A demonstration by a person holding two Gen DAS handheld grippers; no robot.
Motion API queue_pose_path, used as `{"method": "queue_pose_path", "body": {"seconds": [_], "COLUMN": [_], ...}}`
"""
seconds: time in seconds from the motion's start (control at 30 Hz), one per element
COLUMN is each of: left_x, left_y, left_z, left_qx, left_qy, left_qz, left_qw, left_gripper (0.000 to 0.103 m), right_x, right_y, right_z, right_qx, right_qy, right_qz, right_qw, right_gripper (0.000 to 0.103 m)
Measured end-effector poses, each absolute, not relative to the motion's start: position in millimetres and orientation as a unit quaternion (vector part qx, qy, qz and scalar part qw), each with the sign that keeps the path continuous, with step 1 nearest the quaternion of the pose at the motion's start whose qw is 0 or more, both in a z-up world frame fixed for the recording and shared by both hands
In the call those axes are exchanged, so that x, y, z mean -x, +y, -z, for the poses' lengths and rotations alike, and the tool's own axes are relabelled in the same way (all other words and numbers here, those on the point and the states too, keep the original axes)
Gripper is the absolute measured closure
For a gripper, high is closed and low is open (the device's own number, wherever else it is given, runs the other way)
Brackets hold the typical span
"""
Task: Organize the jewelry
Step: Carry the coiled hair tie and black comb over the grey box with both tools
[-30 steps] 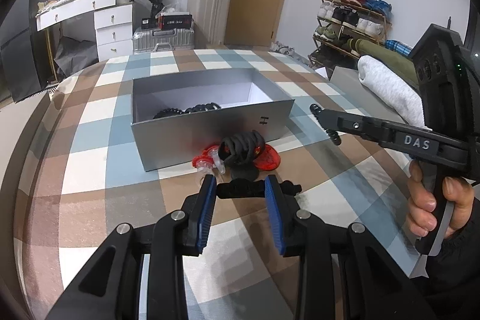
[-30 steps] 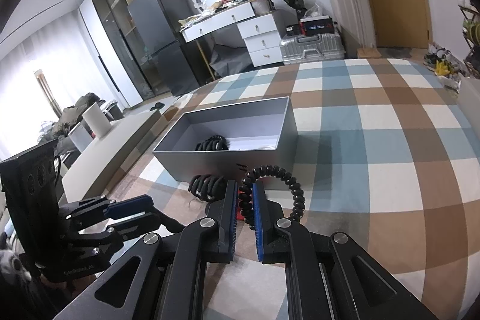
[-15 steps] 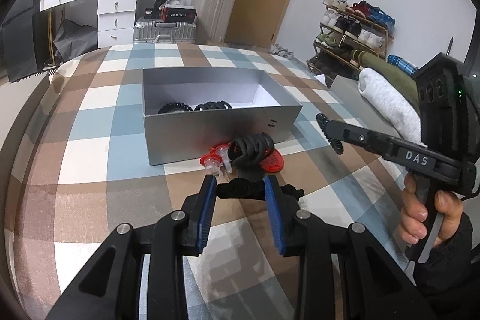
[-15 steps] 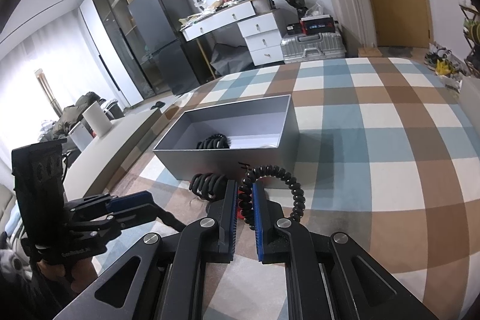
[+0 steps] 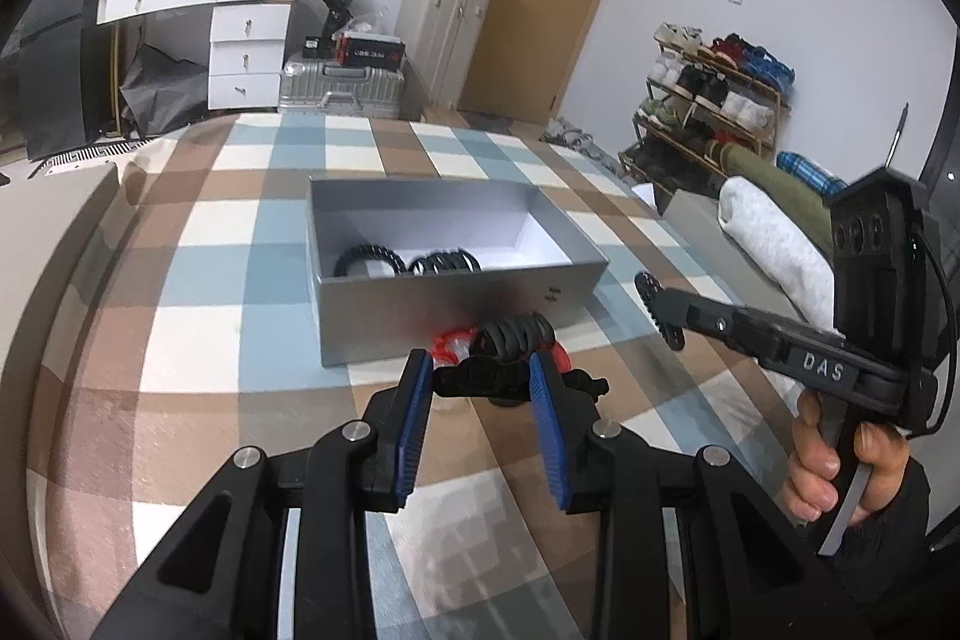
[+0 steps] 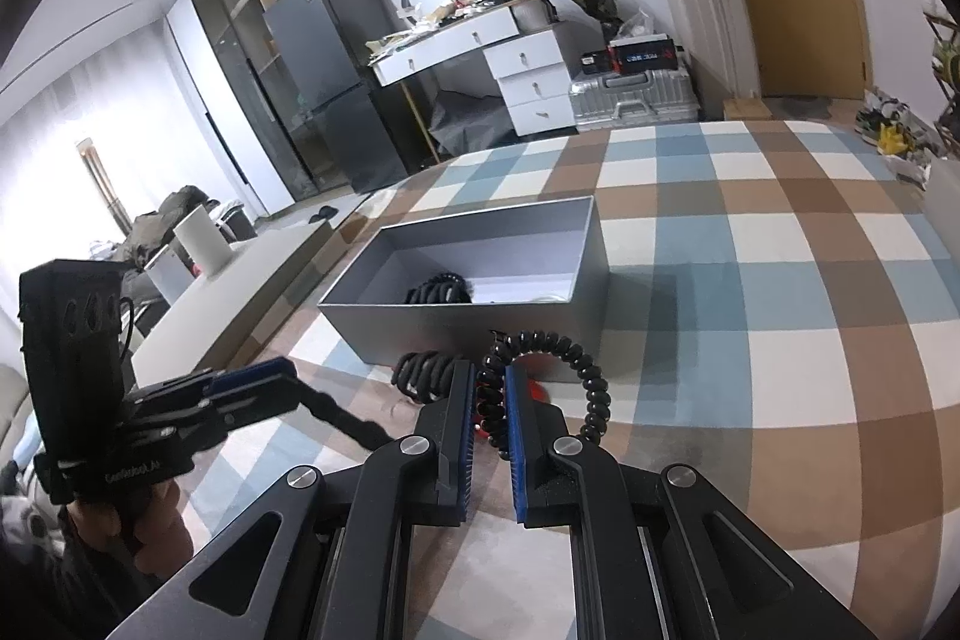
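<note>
A grey open box (image 5: 456, 304) sits on the checked cloth and holds two black coil bands (image 5: 441, 261); it also shows in the right wrist view (image 6: 480, 322). My left gripper (image 5: 480, 376) is shut on a black hair clip (image 5: 510, 377), held just above the cloth in front of the box. My right gripper (image 6: 485, 388) is shut on a black spiral hair band (image 6: 570, 358), held near the box's front wall. A black coil band (image 5: 516, 334) and a red item (image 5: 447, 347) lie by the box front.
A white and green rolled blanket (image 5: 774, 238) lies at the right of the table. A white cup (image 6: 201, 241) stands on a side surface at the left. Desk, suitcases and shoe rack stand beyond the table.
The left gripper has risen and tilted, so the box interior shows more. Both grippers keep their hold. The right gripper has barely moved.
</note>
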State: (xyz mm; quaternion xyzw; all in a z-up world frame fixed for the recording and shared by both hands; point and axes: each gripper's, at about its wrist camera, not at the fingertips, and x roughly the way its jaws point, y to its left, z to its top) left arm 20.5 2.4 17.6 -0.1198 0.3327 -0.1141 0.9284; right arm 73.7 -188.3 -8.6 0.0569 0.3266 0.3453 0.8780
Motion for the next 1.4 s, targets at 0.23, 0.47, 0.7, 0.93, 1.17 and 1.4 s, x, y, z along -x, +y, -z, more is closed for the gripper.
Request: {"method": "queue_pose_path", "body": {"seconds": [0.23,0.47,0.7,0.93,1.17,1.4], "left_x": [-26.8,-36.5,-46.5,-59.8,-70.1,-79.9], "left_y": [9.1,16.9,22.1,21.2,18.6,17.4], "left_z": [-28.3,-35.4,-39.9,-40.2,-36.0,-27.4], "left_qx": [0.125,0.125,0.121,0.106,0.086,0.086], "left_qy": [0.308,0.29,0.277,0.272,0.272,0.269], "left_qz": [0.096,0.079,0.062,0.046,0.025,0.014], "left_qw": [0.938,0.945,0.951,0.955,0.958,0.959], "left_gripper": [0.076,0.076,0.076,0.076,0.076,0.076], "right_x": [-72.7,-78.3,-85.0,-93.5,-108.7,-120.7], "right_y": [-185.0,-175.9,-162.1,-150.0,-146.2,-140.4], "right_z": [1.4,-6.1,-15.0,-20.0,-20.2,-16.2], "right_qx": [-0.059,-0.057,-0.046,-0.036,-0.053,-0.06], "right_qy": [0.317,0.308,0.299,0.294,0.295,0.296], "right_qz": [-0.36,-0.374,-0.383,-0.389,-0.395,-0.395], "right_qw": [0.876,0.873,0.873,0.873,0.869,0.868], "right_gripper": [0.093,0.093,0.093,0.093,0.093,0.093]}}
